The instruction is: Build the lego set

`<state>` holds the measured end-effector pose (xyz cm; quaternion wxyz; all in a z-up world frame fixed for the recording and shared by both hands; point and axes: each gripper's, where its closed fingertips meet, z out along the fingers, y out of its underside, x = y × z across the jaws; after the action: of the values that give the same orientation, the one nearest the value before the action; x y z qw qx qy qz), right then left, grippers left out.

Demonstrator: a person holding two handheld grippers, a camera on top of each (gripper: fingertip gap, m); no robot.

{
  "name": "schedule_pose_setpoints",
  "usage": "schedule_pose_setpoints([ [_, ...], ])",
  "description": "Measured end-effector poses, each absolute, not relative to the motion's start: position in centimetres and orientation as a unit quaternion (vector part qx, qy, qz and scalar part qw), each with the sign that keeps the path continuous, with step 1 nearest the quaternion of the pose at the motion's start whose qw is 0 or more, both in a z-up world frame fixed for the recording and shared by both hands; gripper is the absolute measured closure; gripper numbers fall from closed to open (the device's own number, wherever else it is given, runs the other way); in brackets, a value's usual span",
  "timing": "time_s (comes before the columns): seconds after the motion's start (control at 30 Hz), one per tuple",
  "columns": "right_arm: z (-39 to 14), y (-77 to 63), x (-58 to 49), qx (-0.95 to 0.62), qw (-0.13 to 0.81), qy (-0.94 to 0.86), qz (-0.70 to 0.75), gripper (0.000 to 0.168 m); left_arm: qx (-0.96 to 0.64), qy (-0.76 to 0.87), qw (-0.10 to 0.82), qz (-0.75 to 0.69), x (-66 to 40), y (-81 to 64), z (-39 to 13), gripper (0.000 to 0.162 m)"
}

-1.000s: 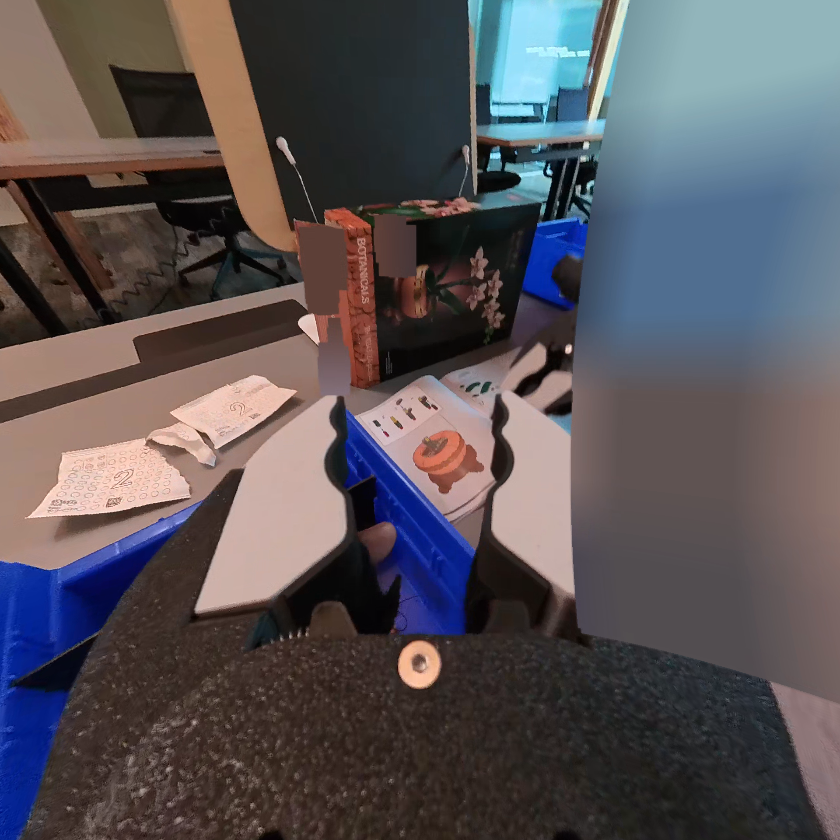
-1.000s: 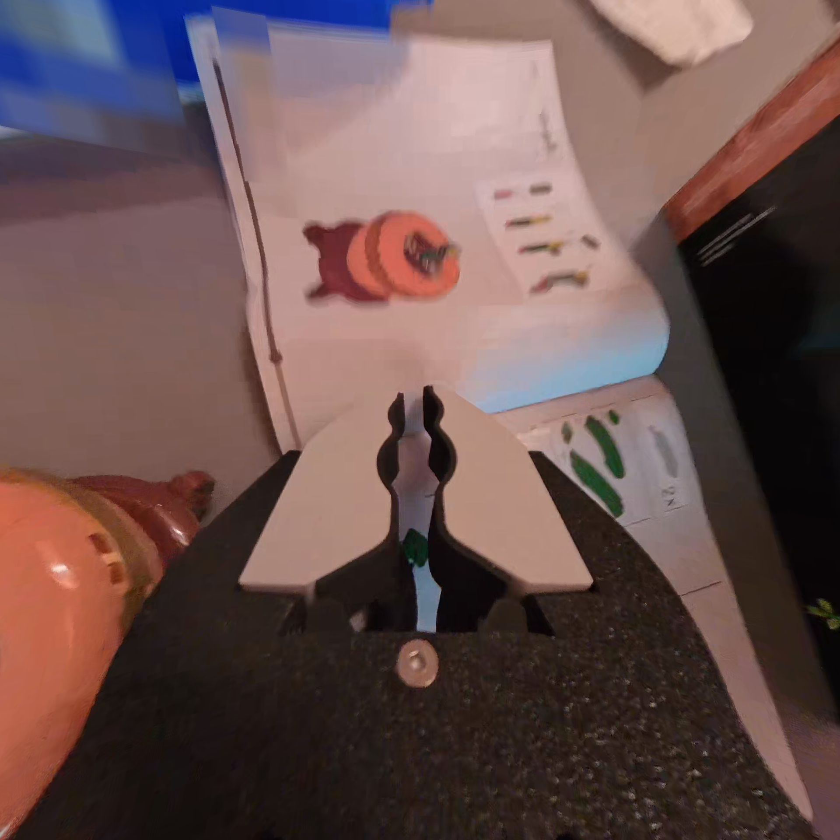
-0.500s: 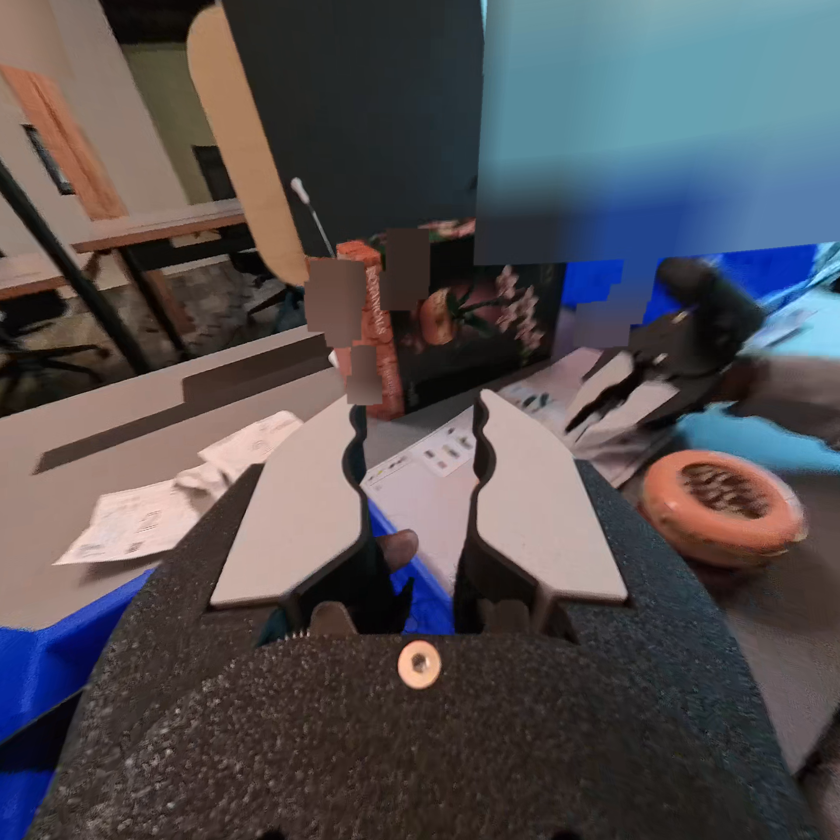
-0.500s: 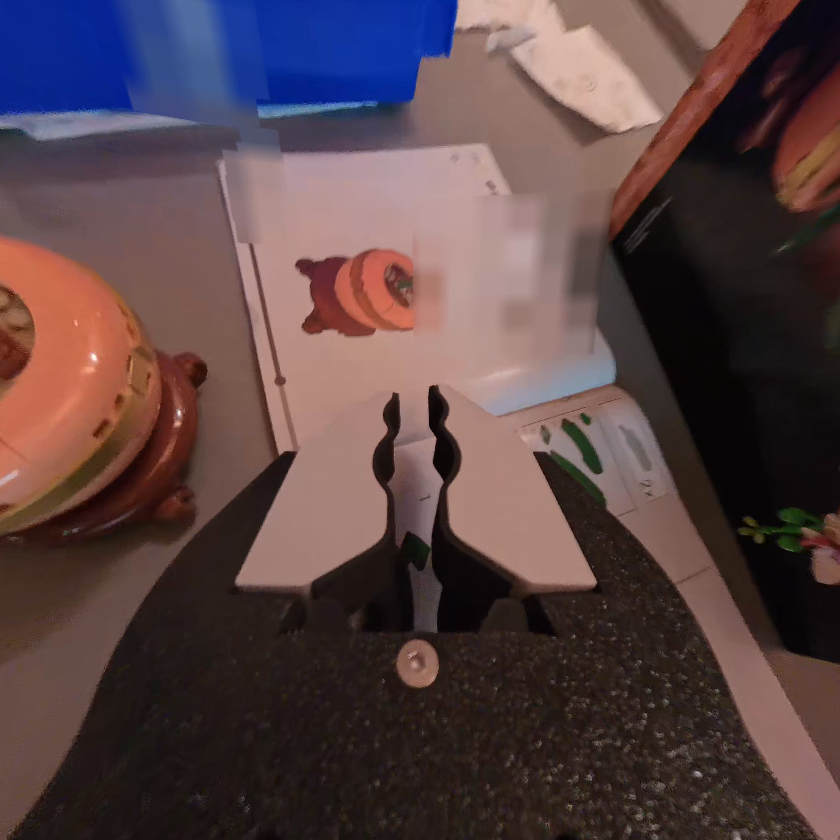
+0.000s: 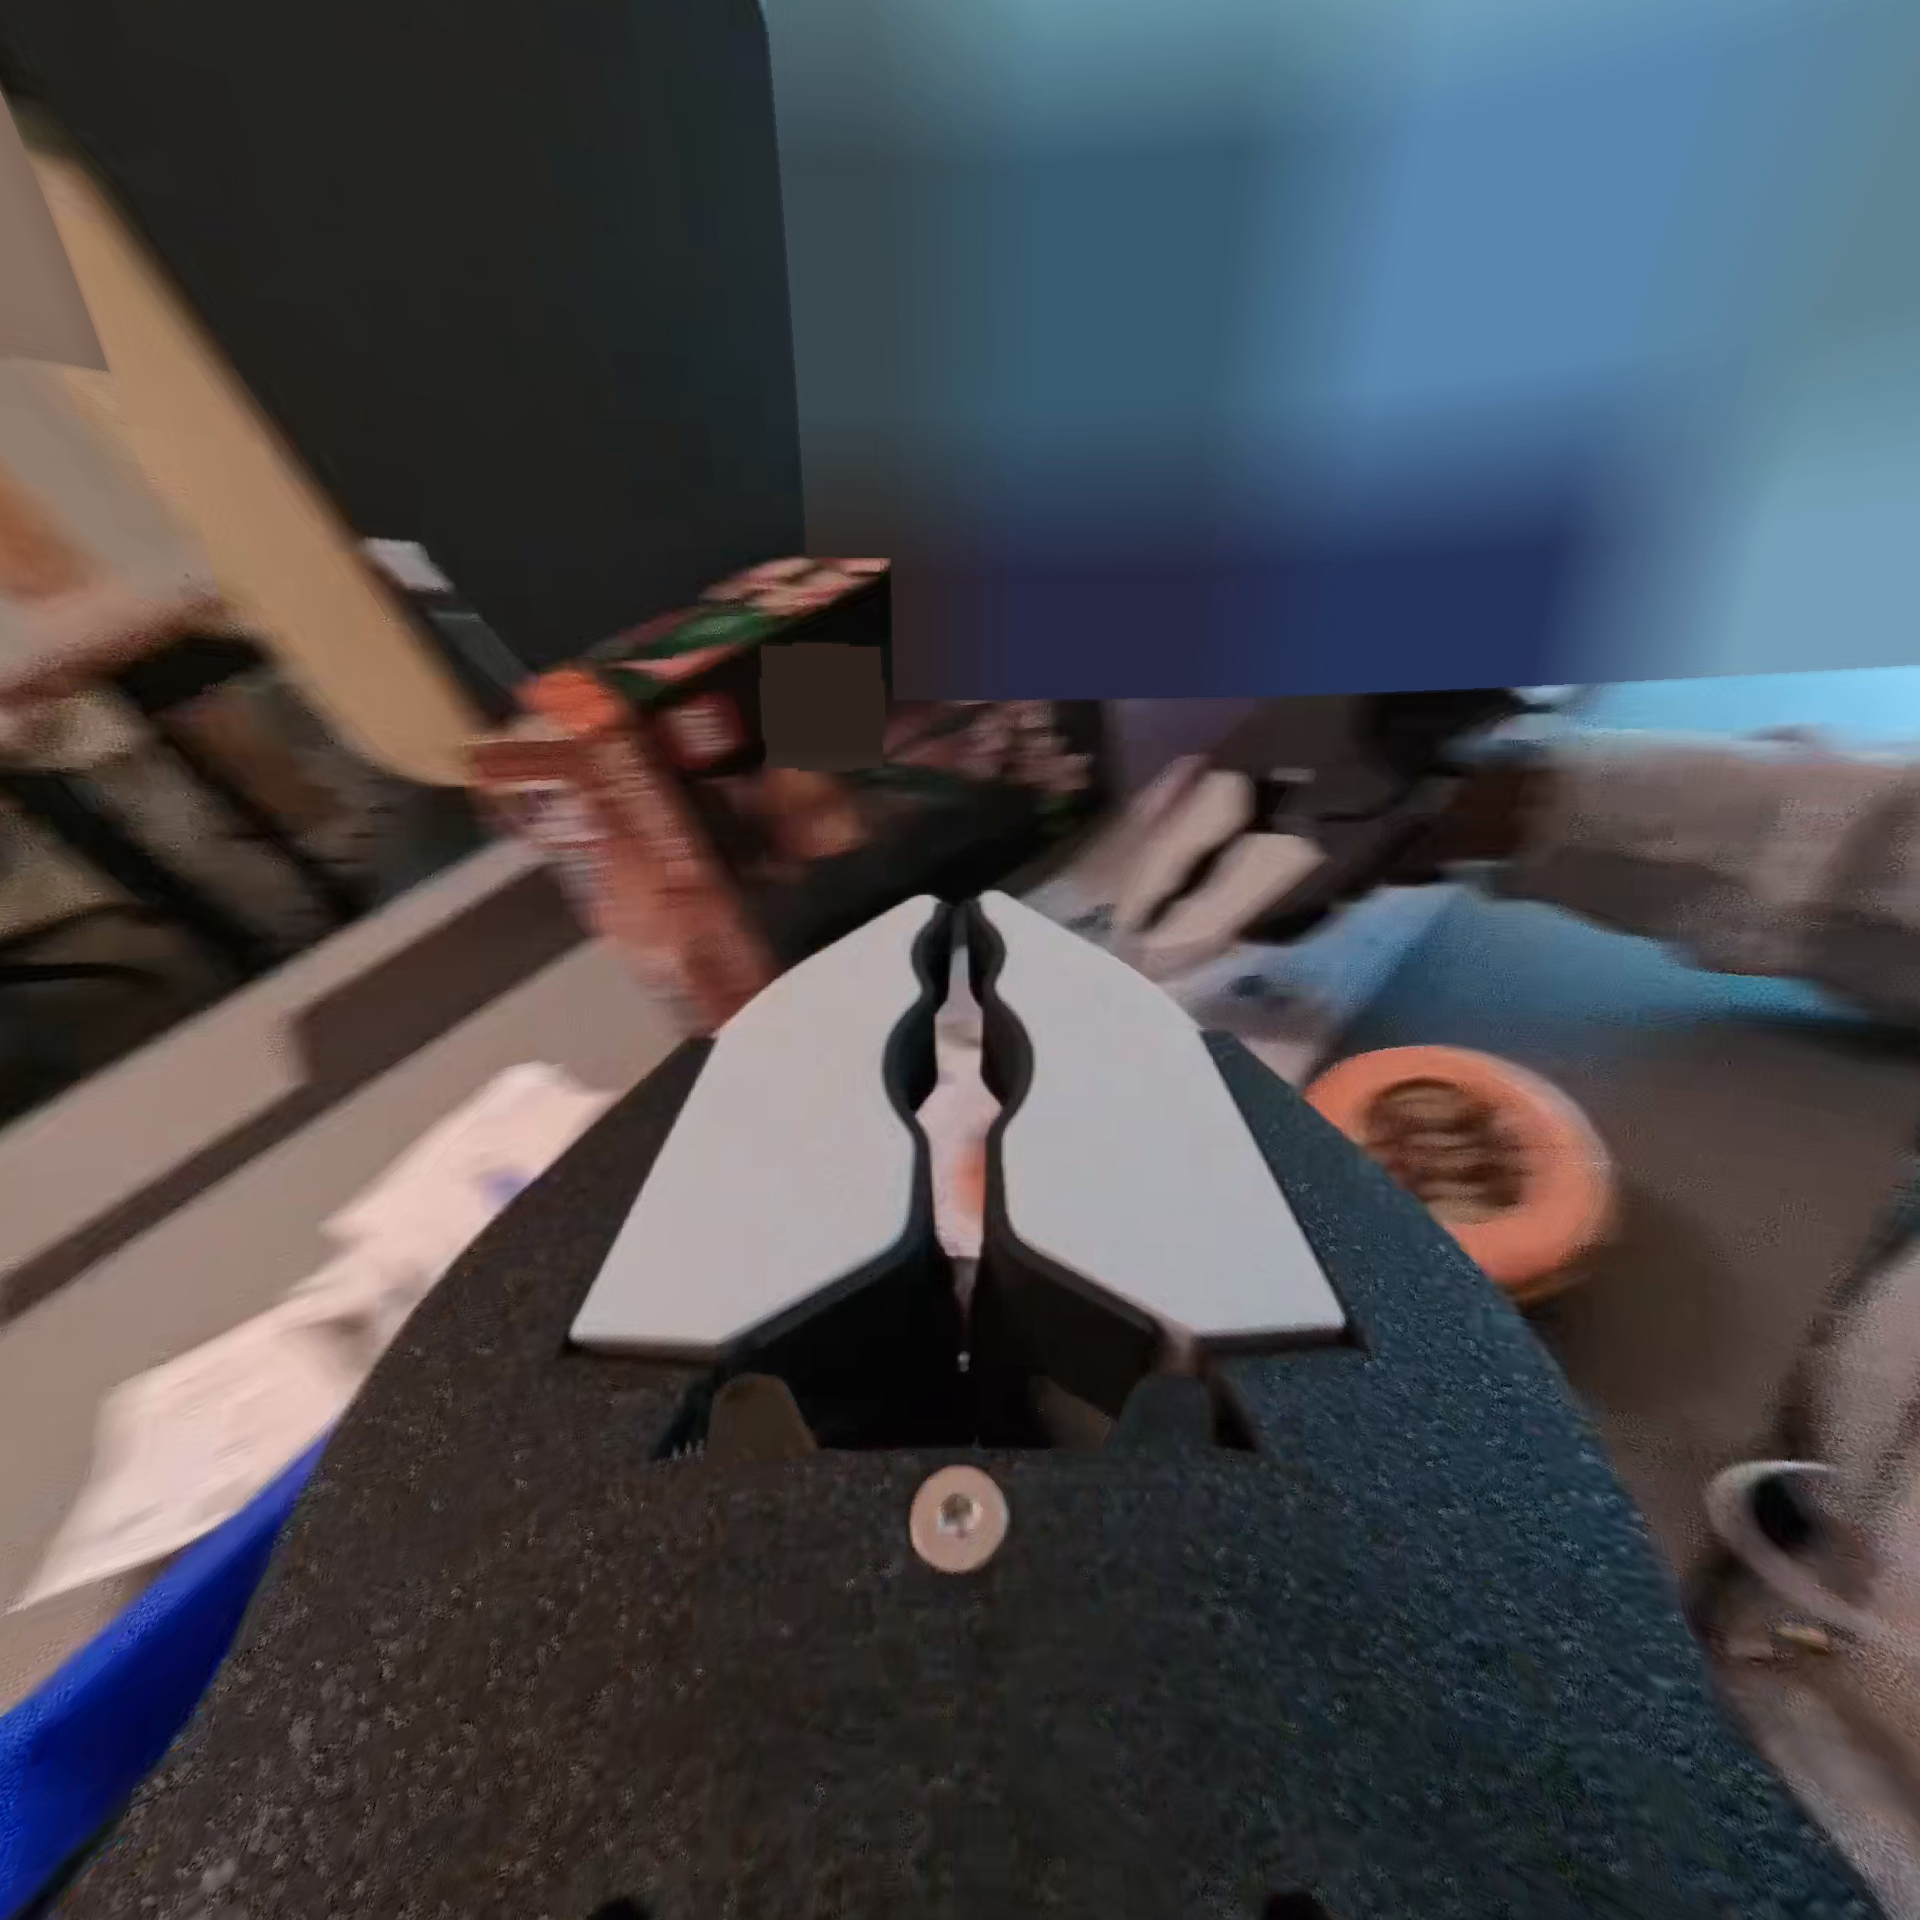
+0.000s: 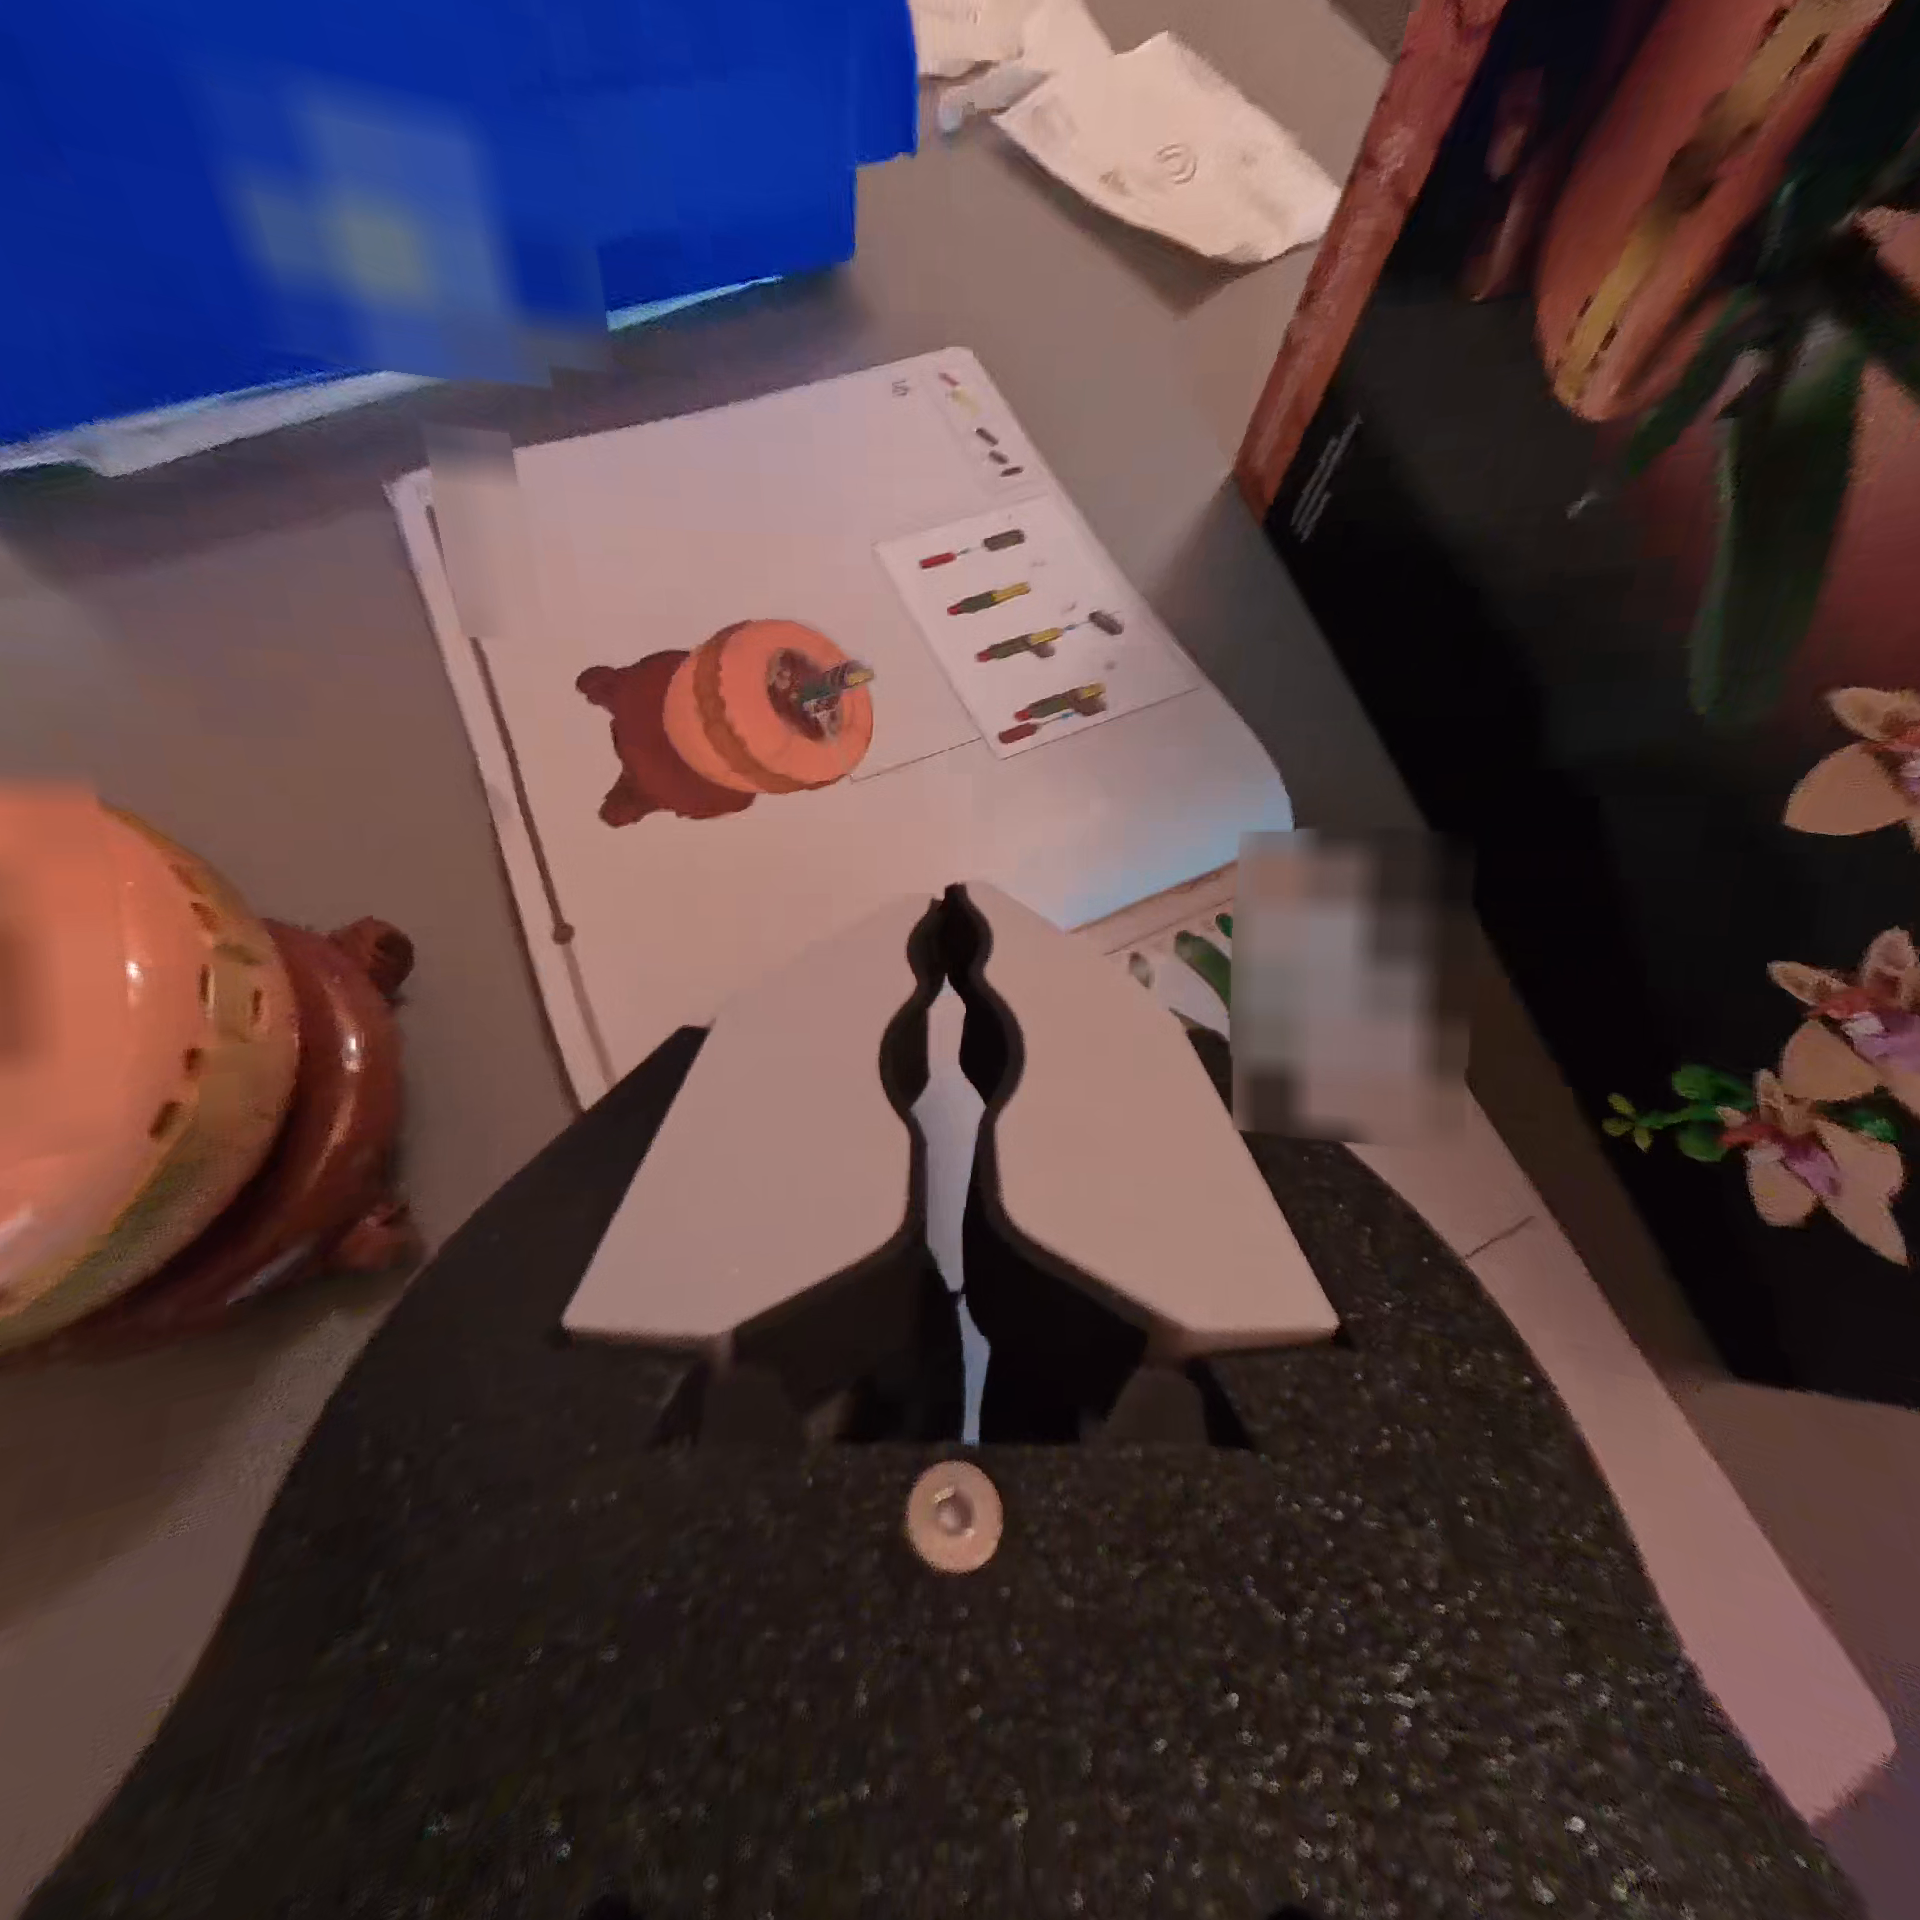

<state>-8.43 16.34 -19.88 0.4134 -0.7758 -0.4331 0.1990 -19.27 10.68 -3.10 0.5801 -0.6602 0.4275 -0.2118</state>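
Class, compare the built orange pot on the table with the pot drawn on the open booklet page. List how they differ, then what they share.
1. The built pot is a solid model standing on the table; the drawn pot is a flat print on the booklet.
2. The drawn pot has a coloured rod sticking out of its opening; none shows in the built pot.
3. The built pot is blurred and cut by the frame edge; the drawn pot shows whole.

Both have an orange ring body on a dark brown footed base.

An orange-topped, brown-based round brick pot (image 6: 156, 1060) is seen beside a white instruction booklet (image 6: 727, 831); a black box printed with pale orchids (image 6: 1662, 831) and a solid blue plastic bin (image 6: 416, 156) are shown.
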Motion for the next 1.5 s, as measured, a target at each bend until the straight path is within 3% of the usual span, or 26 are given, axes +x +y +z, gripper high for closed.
schedule_pose_setpoints([
  [0.2, -19.7, 14.0, -8.9, -0.714, 0.275, -0.474, 0.436, 0.168, -0.734, 0.431, 0.410, -0.327, -10.6, 13.1, -13.9, 0.162],
  [0.33, -21.9, 12.6, -9.2, -0.772, 0.160, -0.438, 0.432, 0.168, -0.773, 0.421, 0.245, -0.407, -8.1, 11.8, -19.5, 0.162],
  [0.5, -23.5, 12.8, -9.6, -0.831, 0.108, -0.348, 0.422, 0.168, -0.783, 0.464, 0.168, -0.378, -8.4, 10.2, -23.8, 0.162],
  [0.67, -23.9, 14.8, -9.7, -0.864, 0.131, -0.324, 0.362, 0.168, -0.769, 0.473, 0.170, -0.395, -8.5, 10.1, -23.8, 0.162],
  [0.97, -23.9, 24.3, -6.7, -0.890, 0.300, -0.257, 0.228, 0.168, -0.759, 0.491, 0.194, -0.381, -8.6, 10.0, -23.9, 0.162],
  [1.1, -18.4, 21.0, -8.6, -0.795, 0.424, -0.322, 0.291, 0.168, -0.757, 0.494, 0.207, -0.374, -8.8, 10.0, -23.8, 0.162],
  [1.17, -14.7, 18.5, -8.2, -0.732, 0.515, -0.336, 0.294, 0.165, -0.756, 0.480, 0.249, -0.370, -8.8, 10.6, -22.8, 0.162],
  [1.23, -11.7, 16.5, -6.7, -0.680, 0.611, -0.318, 0.252, 0.141, -0.736, 0.447, 0.321, -0.395, -8.7, 11.4, -19.8, 0.160],
  [1.3, -9.7, 14.7, -5.0, -0.643, 0.683, -0.284, 0.198, 0.129, -0.713, 0.421, 0.400, -0.392, -9.3, 12.4, -16.4, 0.150],
  [1.43, -8.3, 12.2, -3.8, -0.635, 0.717, -0.236, 0.162, 0.130, -0.635, 0.374, 0.567, -0.369, -11.8, 13.1, -8.9, 0.133],
  [1.5, -8.8, 12.1, -3.8, -0.657, 0.703, -0.225, 0.154, 0.126, -0.614, 0.350, 0.599, -0.377, -12.8, 12.7, -6.7, 0.119],
])
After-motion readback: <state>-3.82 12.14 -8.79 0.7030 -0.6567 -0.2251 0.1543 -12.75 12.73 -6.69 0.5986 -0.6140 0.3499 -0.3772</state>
